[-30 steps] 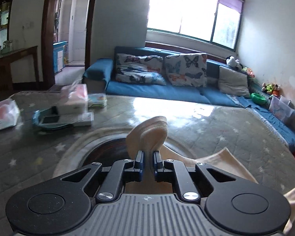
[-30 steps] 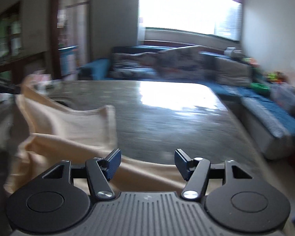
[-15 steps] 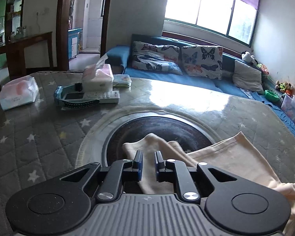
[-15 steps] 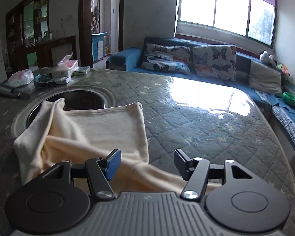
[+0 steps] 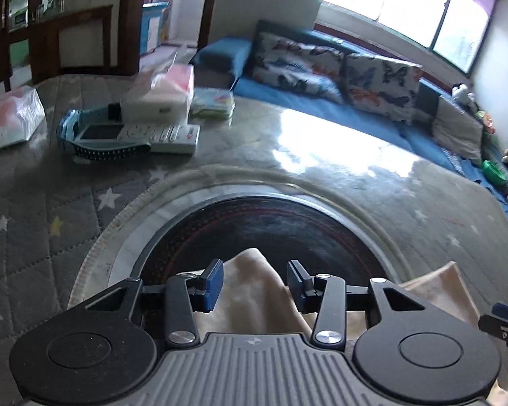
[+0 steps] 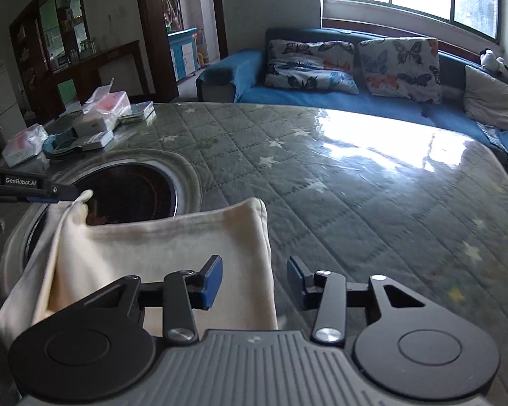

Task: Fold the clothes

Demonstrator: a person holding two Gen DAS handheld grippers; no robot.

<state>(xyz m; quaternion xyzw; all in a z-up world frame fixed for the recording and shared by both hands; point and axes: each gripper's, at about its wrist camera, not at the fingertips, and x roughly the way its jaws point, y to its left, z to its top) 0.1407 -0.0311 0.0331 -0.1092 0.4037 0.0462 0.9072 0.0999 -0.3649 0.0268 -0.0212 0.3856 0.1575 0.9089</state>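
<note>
Quilted, star-printed covering spreads over the tabletop (image 6: 321, 182) we work at, with a cream garment (image 6: 159, 257) lying closest to us, its far side draped over the rim of a dark round inset (image 6: 132, 196). Our left hand-held gripper (image 5: 254, 284) is opening, a peak of cloth between its blue pads but no longer pinched. Our right hand-held gripper (image 6: 254, 284) is closing, half-wide, the garment's right edge between its pads, not yet pressed. We judge one fold just laid down; next we need a fresh pinch on that edge. To the right the covering lies bare toward the blue sofa (image 6: 321, 94); far left, tissue packs (image 5: 159, 91) and a remote (image 5: 132, 135) sit well apart from the cloth.
</note>
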